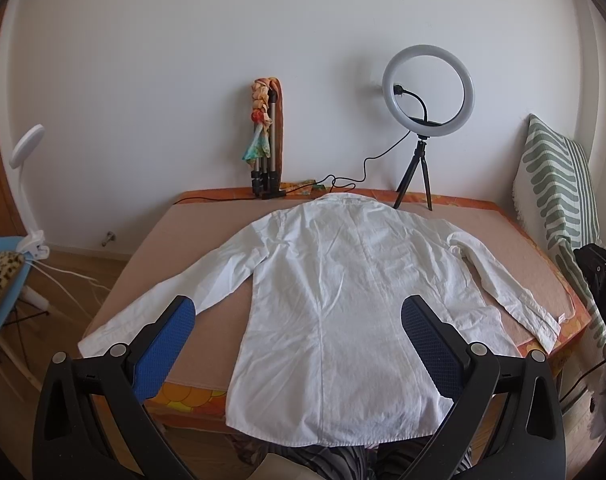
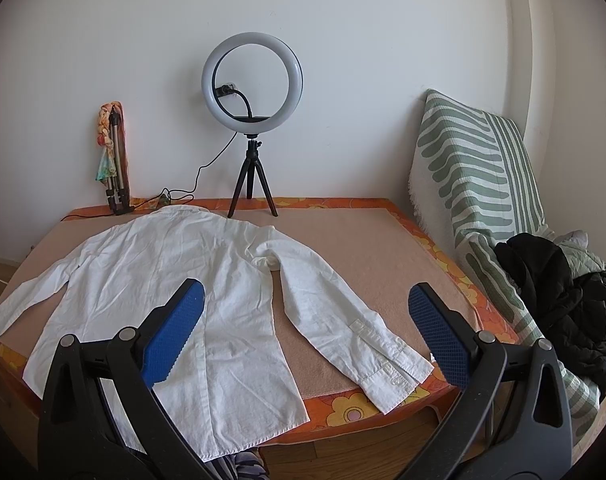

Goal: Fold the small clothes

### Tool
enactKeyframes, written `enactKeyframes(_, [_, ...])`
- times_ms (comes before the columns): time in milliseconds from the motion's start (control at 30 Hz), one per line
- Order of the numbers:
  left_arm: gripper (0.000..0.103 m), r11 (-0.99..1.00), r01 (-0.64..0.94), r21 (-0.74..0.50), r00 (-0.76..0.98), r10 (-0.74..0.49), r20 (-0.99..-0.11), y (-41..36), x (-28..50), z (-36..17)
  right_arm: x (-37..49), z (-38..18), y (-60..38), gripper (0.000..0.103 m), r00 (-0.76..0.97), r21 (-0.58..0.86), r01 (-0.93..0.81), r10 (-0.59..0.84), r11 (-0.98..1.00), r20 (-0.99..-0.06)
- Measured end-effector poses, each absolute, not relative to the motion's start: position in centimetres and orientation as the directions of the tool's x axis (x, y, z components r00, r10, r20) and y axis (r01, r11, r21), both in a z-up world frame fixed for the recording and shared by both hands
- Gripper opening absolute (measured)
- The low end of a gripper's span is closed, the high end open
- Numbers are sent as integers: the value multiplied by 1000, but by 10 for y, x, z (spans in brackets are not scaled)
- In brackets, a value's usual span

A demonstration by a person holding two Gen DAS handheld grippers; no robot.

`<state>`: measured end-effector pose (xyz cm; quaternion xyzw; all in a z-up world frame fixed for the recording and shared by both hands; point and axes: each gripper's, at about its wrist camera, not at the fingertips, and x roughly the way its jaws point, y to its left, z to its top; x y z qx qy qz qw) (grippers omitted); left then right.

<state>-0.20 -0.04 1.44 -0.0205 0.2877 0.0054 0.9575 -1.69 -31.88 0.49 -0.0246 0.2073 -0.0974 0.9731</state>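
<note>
One white shirt (image 1: 343, 304) lies flat, back up, on the table (image 1: 223, 216), both sleeves spread, hem hanging over the near edge. Raised lettering on the right cuff (image 2: 387, 360) is too blurred to read. The left gripper (image 1: 299, 344) and right gripper (image 2: 307, 332) hover above it, both wide open, holding nothing. One ring light (image 2: 251, 80) stands behind.

Creased white cloth shirt (image 1: 343, 300)
</note>
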Motion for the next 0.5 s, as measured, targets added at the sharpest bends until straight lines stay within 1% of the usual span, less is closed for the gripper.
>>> enactKeyframes(500, [103,999,-24,-42,835,-2,-551,4,-2,11,-14,2,-314,103,895,-89,178,-199,980,-400])
